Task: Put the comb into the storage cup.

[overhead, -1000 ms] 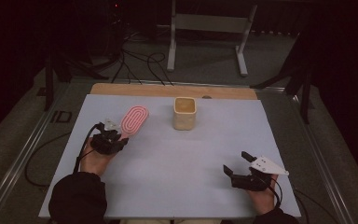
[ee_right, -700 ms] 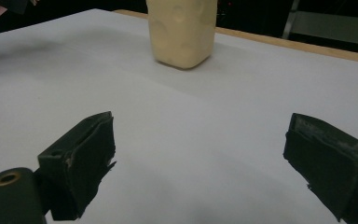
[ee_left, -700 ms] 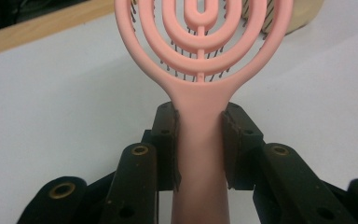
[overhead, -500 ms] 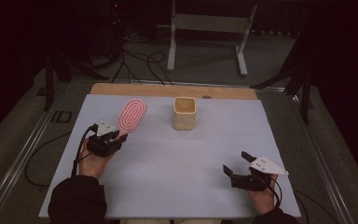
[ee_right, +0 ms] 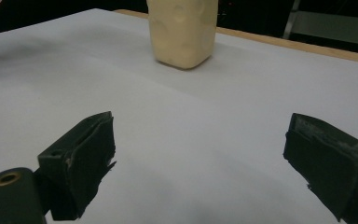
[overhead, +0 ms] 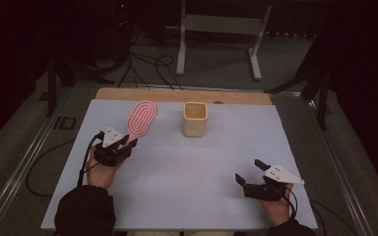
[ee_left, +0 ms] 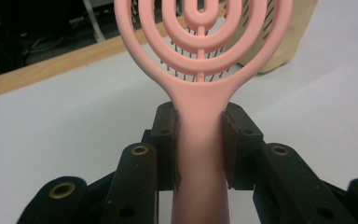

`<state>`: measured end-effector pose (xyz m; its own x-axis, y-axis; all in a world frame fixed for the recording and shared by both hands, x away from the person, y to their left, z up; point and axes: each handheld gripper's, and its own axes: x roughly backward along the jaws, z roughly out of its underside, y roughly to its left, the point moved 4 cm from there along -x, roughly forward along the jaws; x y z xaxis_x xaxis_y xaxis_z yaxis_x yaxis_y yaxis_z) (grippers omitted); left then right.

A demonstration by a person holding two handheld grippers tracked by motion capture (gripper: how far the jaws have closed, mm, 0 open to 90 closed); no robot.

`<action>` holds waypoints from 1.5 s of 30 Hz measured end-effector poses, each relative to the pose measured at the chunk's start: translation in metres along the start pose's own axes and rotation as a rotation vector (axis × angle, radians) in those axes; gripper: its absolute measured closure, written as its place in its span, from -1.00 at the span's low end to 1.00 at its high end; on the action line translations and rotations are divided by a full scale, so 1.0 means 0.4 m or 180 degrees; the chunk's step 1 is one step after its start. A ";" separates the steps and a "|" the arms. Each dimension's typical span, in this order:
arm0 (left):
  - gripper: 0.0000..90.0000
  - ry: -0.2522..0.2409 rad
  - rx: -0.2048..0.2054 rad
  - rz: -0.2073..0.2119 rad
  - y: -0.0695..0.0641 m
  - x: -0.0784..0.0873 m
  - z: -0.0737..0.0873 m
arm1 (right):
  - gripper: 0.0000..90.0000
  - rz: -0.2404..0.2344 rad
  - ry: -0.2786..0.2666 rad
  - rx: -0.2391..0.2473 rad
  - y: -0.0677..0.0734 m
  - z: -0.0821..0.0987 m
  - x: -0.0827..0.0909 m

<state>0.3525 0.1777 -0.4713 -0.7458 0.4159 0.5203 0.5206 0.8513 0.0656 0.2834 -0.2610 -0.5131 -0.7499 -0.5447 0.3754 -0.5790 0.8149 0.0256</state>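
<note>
The left tool (overhead: 126, 145) clamps the handle of a pink brush (overhead: 141, 118) near the bench's (overhead: 177, 167) far left corner. A cream cup (overhead: 195, 119) stands mid far edge. No readable writing. The right tool (overhead: 248, 177) gapes empty near the front right corner.

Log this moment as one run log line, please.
left tool: shut on pink hairbrush handle | right tool: open, nothing between jaws | cream cup: upright on table

Dim room, dark around the white table (overhead: 187, 172), which is evenly lit from above with soft shadows. Both gripper views are slightly soft; nearest jaws blur.
</note>
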 end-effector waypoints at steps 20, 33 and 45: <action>0.56 -0.0147 0.0004 -0.0031 -0.030 0.004 -0.021 | -0.82 -0.0072 0.0034 -0.0031 0.008 -0.002 -0.009; 0.56 -0.0245 -0.0033 -0.0025 -0.057 0.010 -0.034 | -0.84 -0.0200 0.0044 -0.0084 0.012 -0.046 -0.017; 0.56 -0.0287 -0.0051 -0.0012 -0.069 0.011 -0.040 | -0.84 -0.0171 0.0027 -0.0112 -0.006 -0.121 -0.052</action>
<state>0.3415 0.1509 -0.4574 -0.7819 0.4404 0.4412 0.5236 0.8481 0.0814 0.3159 -0.2419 -0.4761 -0.7153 -0.5862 0.3805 -0.6066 0.7911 0.0785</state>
